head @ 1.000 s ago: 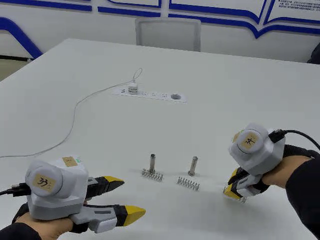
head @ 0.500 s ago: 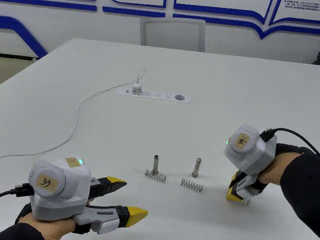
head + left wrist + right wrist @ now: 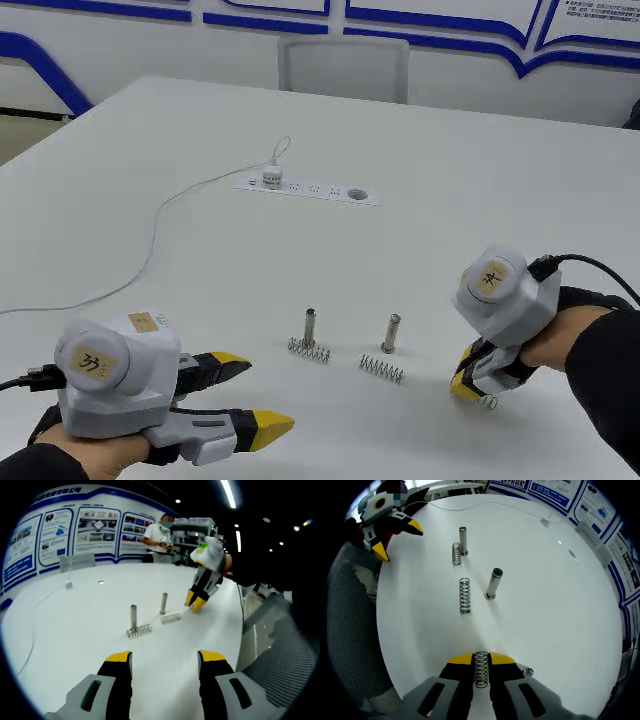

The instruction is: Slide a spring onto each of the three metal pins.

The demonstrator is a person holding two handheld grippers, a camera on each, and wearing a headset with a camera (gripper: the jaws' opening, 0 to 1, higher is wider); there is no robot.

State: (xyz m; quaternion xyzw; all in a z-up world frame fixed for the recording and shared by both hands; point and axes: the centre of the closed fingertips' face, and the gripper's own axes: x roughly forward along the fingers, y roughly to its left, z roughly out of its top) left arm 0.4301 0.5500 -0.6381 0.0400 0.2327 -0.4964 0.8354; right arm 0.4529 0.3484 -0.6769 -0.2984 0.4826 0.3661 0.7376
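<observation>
right claw (image 3: pixel 480 661) clamped on a spring (image 3: pixel 480 672), the coil running lengthwise between the yellow tips, low over the right side of the white surface (image 3: pixel 450 180). a small metal pin end (image 3: pixel 528 672) sits just beside that claw; cannot tell whether it stands or lies. left claw (image 3: pixel 165 656) spread wide, holding nothing, at front left. left pin (image 3: pixel 309 326) and right pin (image 3: pixel 391 332) stand upright mid-surface, apart. left spring (image 3: pixel 308 350) lies flat at the left pin's foot; right spring (image 3: pixel 380 369) lies flat just in front of the right pin. power strip (image 3: pixel 305 188) with cable (image 3: pixel 150 240) lies farther back.
</observation>
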